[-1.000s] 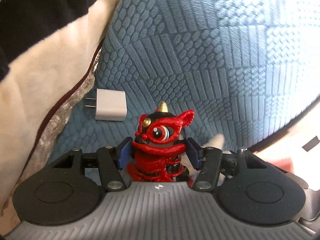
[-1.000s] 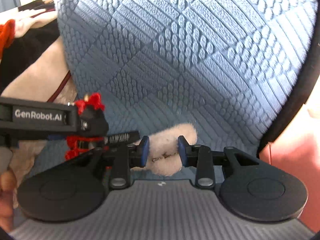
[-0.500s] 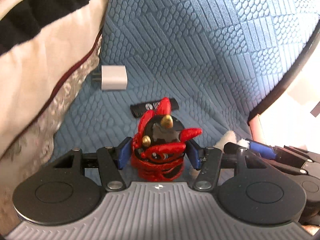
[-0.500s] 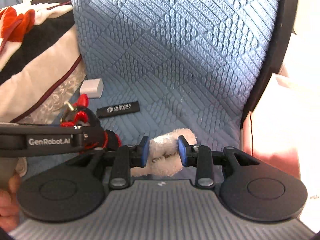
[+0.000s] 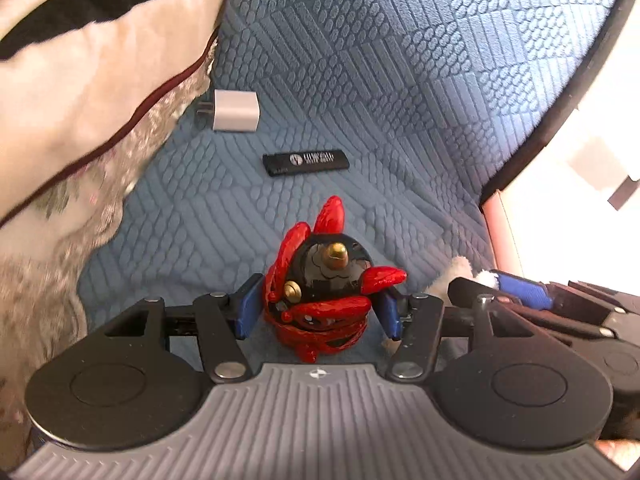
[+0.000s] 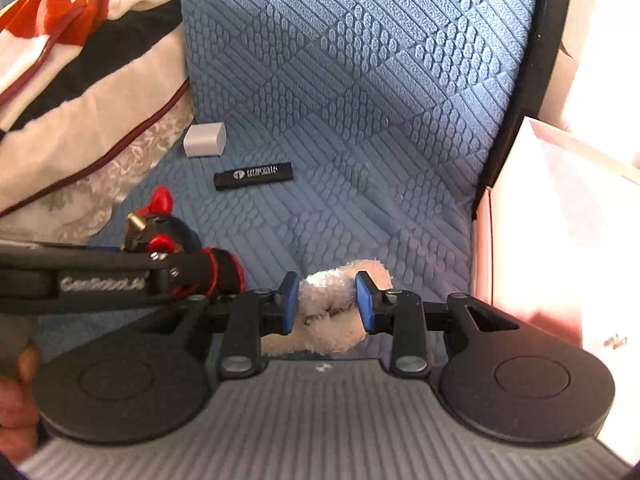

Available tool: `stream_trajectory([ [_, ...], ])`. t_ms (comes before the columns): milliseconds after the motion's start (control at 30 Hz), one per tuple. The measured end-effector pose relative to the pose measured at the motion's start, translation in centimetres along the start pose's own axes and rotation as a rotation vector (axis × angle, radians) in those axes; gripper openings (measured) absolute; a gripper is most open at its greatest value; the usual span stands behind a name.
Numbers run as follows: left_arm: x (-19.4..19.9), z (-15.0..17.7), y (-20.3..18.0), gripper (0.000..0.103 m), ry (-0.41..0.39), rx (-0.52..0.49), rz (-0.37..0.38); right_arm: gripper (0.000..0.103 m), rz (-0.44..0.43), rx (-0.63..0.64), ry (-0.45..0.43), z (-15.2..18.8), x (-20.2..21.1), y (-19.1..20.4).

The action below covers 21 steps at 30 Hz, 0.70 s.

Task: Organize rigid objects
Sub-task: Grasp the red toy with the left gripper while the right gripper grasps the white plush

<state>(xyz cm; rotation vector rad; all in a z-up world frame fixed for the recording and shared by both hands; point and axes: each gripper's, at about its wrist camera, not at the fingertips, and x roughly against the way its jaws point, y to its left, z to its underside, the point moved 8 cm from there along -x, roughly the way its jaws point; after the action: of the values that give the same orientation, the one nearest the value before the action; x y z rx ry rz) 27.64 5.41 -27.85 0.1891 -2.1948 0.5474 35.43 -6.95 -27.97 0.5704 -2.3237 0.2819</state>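
So my left claw (image 5: 318, 312) was clamped on the red lion figurine (image 5: 326, 296), gold horn tipped up and away from me, body hanging below the pads. The left cam barely caught the white fluffy toy (image 6: 338, 312); the right cam showed my right claw (image 6: 327, 304) squeezing it, lying roughly crosswise. Both were over the blue textured cushion (image 5: 400, 80), where the black stick (image 5: 306, 162) lay left-to-right beside the white charger (image 5: 236, 111), prongs facing the pillow (image 5: 80, 80).
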Motion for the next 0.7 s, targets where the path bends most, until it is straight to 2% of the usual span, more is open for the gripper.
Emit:
stream_trajectory([
  [367,2.7,2.4,0.7,0.065,0.036,0.027,0.083,0.035,0.019,-0.013,0.038,3.0,1.0,0.4],
  [433,3.1,2.6,0.8,0.072,0.036,0.039,0.097,0.035,0.015,-0.037,0.044,3.4,1.1,0.2],
  [500,3.1,2.6,0.7,0.072,0.040,0.043,0.110,0.035,0.007,-0.066,0.047,3.6,1.3,0.0],
  [700,2.9,2.3,0.6,0.072,0.042,0.035,0.104,0.036,0.000,-0.107,0.066,4.7,1.8,-0.2],
])
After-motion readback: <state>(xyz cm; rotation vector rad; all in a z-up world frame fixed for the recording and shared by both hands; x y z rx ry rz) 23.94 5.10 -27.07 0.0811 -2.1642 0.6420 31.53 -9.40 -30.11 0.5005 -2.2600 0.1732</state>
